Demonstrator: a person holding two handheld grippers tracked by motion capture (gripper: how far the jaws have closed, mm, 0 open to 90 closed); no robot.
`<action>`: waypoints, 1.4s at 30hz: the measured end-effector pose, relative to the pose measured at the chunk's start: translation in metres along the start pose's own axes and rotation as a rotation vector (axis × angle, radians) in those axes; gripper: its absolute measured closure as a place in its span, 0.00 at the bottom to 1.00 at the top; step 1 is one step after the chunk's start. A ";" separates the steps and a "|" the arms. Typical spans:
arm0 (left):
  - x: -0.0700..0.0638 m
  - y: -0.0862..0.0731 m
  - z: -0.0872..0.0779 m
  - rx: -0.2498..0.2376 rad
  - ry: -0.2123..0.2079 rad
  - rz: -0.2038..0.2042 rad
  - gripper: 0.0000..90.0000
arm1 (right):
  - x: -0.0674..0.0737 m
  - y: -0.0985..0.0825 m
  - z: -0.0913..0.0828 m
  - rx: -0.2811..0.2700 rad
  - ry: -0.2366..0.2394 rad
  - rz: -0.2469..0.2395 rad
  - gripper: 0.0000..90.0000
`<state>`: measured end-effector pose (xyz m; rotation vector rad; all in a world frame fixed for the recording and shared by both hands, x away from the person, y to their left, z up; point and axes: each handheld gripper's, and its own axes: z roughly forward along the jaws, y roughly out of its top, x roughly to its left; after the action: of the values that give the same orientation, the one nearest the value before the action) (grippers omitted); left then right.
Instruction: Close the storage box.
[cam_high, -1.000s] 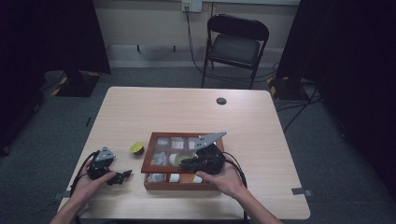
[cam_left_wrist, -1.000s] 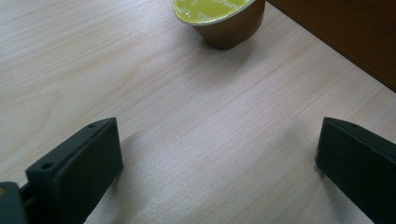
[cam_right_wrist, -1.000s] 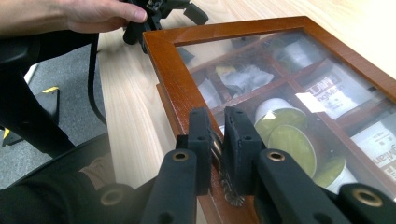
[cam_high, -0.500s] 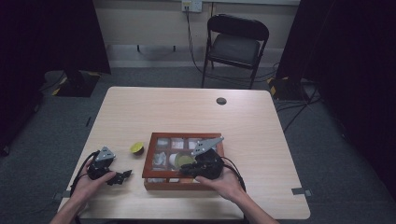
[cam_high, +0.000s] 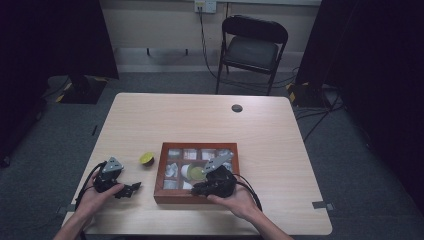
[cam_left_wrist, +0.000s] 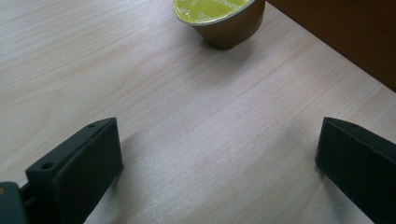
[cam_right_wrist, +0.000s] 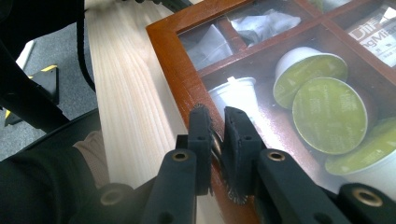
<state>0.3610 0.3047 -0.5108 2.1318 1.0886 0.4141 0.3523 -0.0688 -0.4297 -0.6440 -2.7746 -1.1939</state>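
A wooden box (cam_high: 159, 176) with a glass lid sat near the front middle of the desk (cam_high: 260, 130); its compartments held white packets and green-topped capsules. In the right gripper view the right tool (cam_right_wrist: 218, 140) had its two black jaws drawn almost together on the near edge of the box's lid frame (cam_right_wrist: 187, 88), a small metal tab showing in the narrow gap between them. Through the glass beside the jaws lay a white pod (cam_right_wrist: 236, 95) and two capsules with green foil tops (cam_right_wrist: 327, 114), tipped on their sides against each other. In the high view the right tool (cam_high: 200, 188) sat over the near right part of the box, the person's right hand (cam_high: 235, 197) behind it and its cable looping off to the right.

The left tool (cam_high: 131, 188) rested low on the desk, left of the box and apart from it, held by the left hand (cam_high: 95, 195). In the left gripper view its jaws stood wide apart with bare desk between them and nothing held. A loose gold capsule with a yellow-green top (cam_left_wrist: 219, 18) stood on the desk beyond those jaws, just left of the box's far left corner (cam_high: 147, 158).

A small dark round object (cam_high: 237, 108) lay at the far side of the desk. A folding chair (cam_high: 252, 47) stood beyond it.
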 end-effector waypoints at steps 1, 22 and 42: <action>0.000 0.000 0.000 0.000 0.000 0.000 0.00 | 0.000 -0.001 0.000 -0.001 0.001 0.000 0.91; 0.000 0.000 0.000 0.000 0.001 0.001 0.00 | -0.006 -0.014 -0.021 -0.130 -0.031 0.071 0.72; 0.000 0.000 0.000 0.000 0.001 0.001 0.00 | -0.035 -0.046 -0.076 -0.257 -0.227 0.230 0.42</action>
<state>0.3611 0.3048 -0.5107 2.1326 1.0882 0.4159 0.3570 -0.1628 -0.4155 -1.1523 -2.6393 -1.5207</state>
